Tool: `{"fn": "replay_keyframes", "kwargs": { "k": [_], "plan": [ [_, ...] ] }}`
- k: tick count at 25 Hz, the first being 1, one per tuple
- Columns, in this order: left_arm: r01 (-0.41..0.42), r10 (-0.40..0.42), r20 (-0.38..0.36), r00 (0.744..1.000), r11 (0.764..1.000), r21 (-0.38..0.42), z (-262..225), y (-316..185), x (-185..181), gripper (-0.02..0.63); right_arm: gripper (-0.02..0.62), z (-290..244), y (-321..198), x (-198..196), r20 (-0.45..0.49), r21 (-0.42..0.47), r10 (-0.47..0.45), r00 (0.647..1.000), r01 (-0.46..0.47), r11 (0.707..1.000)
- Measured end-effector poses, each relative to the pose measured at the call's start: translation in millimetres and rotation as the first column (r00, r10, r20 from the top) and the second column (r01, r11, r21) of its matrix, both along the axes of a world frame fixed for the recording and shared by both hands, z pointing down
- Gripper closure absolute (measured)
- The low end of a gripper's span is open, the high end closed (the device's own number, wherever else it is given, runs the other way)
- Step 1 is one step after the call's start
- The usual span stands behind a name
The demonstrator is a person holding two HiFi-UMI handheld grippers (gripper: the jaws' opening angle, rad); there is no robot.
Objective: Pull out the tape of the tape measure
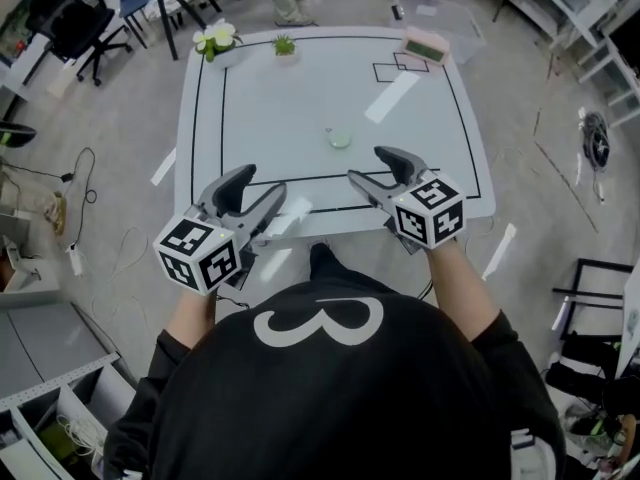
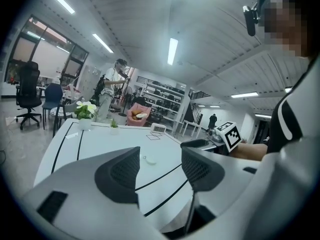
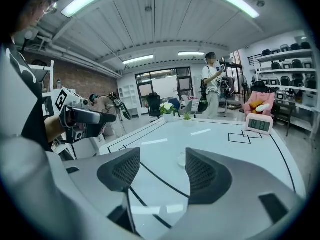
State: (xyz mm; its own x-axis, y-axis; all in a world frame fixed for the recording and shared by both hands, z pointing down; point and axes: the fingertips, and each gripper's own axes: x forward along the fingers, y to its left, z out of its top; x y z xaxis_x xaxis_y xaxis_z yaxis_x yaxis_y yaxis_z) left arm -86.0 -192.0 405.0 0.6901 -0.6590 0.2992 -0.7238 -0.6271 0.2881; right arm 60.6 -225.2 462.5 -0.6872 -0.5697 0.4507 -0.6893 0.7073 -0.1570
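A white, black-lined counter [image 1: 300, 98] stands on a grey floor [image 1: 545, 218] amid office chairs [image 1: 75, 23]. The tape measure [image 1: 340, 138] lies near its middle. The left tool [image 1: 262, 181] and right tool [image 1: 366, 163] hang wide and empty at the near edge.

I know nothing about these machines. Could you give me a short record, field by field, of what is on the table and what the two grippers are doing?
table: white, marked with black lines
tape measure: small, round, pale green, mid-table, nothing touching it
left gripper: open, empty, above the near edge
right gripper: open, empty, above the near edge, nearer the tape measure
far edge: flowers, plant, clock
task status: not begun, no tape seen drawn out
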Motion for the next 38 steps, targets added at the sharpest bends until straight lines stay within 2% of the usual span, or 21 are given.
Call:
{"fn": "replay_keyframes", "kwargs": {
  "k": [12,19,24,29,38],
  "plan": [
    [0.055,-0.057,-0.031,0.998,0.997,-0.062,17,-42,-16,0.362,0.316,64,-70,-21,-0.138,-0.08,-0.044,0.989,0.033,0.996],
    [0.087,-0.091,-0.03,0.995,0.991,-0.105,32,-55,-29,0.362,0.316,99,-89,-30,-0.211,-0.137,-0.093,0.973,0.065,0.988],
    [0.093,-0.098,-0.037,0.995,0.991,-0.1,36,-61,-38,0.36,0.318,114,-102,-30,-0.248,-0.166,-0.093,0.964,0.052,0.985],
    [0.139,-0.146,-0.055,0.988,0.984,-0.109,39,-66,-53,0.362,0.325,126,-106,-32,-0.29,-0.201,-0.107,0.951,0.049,0.978],
    [0.168,-0.174,-0.058,0.983,0.981,-0.096,38,-65,-64,0.362,0.371,128,-108,-30,-0.324,-0.196,-0.107,0.94,0.044,0.98]
  ]
}}
